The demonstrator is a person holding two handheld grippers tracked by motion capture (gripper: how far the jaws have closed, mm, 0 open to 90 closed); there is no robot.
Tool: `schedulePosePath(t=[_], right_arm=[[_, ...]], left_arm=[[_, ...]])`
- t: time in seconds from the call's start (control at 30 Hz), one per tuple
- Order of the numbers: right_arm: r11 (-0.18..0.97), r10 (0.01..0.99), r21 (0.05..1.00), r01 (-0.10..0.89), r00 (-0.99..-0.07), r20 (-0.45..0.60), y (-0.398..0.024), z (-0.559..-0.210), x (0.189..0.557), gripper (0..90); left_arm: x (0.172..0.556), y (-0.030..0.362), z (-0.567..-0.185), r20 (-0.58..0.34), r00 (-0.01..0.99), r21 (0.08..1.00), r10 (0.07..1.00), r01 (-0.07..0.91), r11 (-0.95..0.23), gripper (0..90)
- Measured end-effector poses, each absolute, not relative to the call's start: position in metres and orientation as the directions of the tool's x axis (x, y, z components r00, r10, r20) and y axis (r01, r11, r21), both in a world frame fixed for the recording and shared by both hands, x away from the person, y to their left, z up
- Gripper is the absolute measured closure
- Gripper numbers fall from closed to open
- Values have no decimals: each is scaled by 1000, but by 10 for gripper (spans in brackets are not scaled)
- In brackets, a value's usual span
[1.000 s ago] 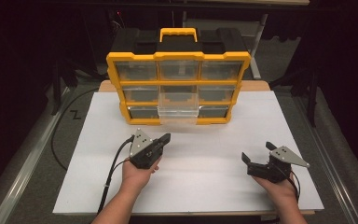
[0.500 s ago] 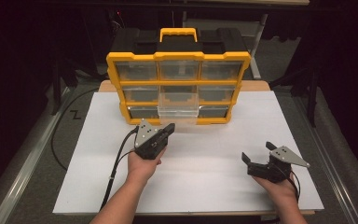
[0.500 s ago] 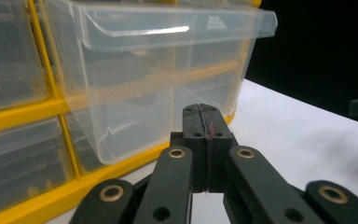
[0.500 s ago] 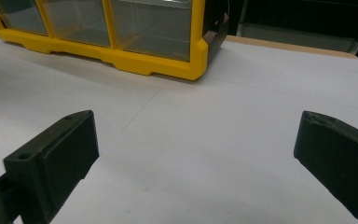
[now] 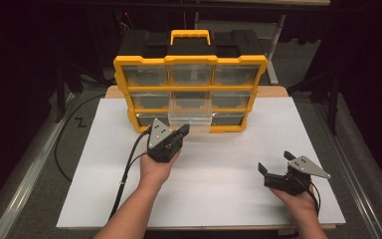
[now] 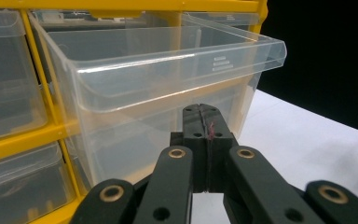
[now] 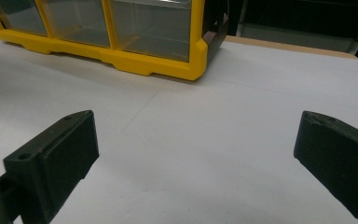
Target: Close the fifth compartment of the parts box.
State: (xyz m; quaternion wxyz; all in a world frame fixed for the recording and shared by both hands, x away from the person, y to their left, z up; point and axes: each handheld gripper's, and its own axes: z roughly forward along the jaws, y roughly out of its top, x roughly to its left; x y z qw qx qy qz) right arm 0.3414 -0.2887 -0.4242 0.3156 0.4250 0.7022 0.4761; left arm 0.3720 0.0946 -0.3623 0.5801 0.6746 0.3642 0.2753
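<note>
while the left gripper (image 5: pixel 183 132) hangs just in front of the organiser (image 5: pixel 191 84), its jaws are pressed together with nothing between them, as the left gripper view shows (image 6: pixel 205 135), and they point at the drawer (image 5: pixel 189 111) that sticks out of the middle column. that drawer is clear plastic, pulled part way out of the yellow frame, and it looks bare inside; in the left gripper view its front wall (image 6: pixel 168 93) stands right behind the closed tips, very near, though i cannot tell whether they touch it. the organiser stands upright at the far side of the white sheet (image 5: pixel 204 199), with 3 rows of 3 clear drawers, a black top and a yellow handle. the other 8 drawers sit flush in the frame. the right gripper (image 5: pixel 274 170) rests low over the sheet near the right front corner, well apart from the organiser, and its jaws stand wide with nothing but sheet between them in the right gripper view (image 7: pixel 196 154). a cable (image 5: pixel 127 169) trails from the left gripper back along the forearm.
</note>
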Motion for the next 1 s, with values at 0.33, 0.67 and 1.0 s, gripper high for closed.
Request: schedulePosePath(t=[0.33,0.67,1.0], right_arm=[[189,897,937,294,-440,-43,-289,-424,341,11],[189,897,937,293,-441,-43,-289,-424,341,11],[182,898,937,298,-438,-35,-289,-424,340,11]], left_arm=[[374,89,-360,-42,584,985,811,162,-65,897],[379,86,-355,-31,575,986,818,151,-69,897],[385,85,-354,-26,562,985,826,155,-75,897]])
